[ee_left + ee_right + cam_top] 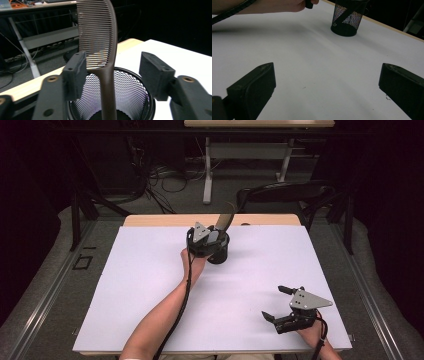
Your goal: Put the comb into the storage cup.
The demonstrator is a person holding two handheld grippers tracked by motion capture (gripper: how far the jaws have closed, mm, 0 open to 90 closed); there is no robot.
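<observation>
Left gripper (113, 72) hovers over a black mesh cup (130, 100) at about twelve o'clock on the white table (150, 285), just short of the far edge. Its jaws stand apart on either side of a brown comb (100, 37); neither pad presses on the comb, which stands handle-down in the cup with its teeth rising above the rim and leaning a little. In the high view the comb (226, 220) pokes up past the gripper toward one o'clock.

Right gripper (325, 90) rests low near the table's near right corner, at about four o'clock, well apart from the cup (345, 20). Its jaws are spread wide with only bare table between them.

White sheet covers the tabletop, and a strip of pale wood (150, 220) shows along the far edge. The middle and the whole left half, from seven to eleven o'clock, lie open. Around the table the floor is grey; behind it the room is dark, with cables (165, 180) on the floor, the white legs of a desk (207, 175) and a black chair (285, 192) at one o'clock.
</observation>
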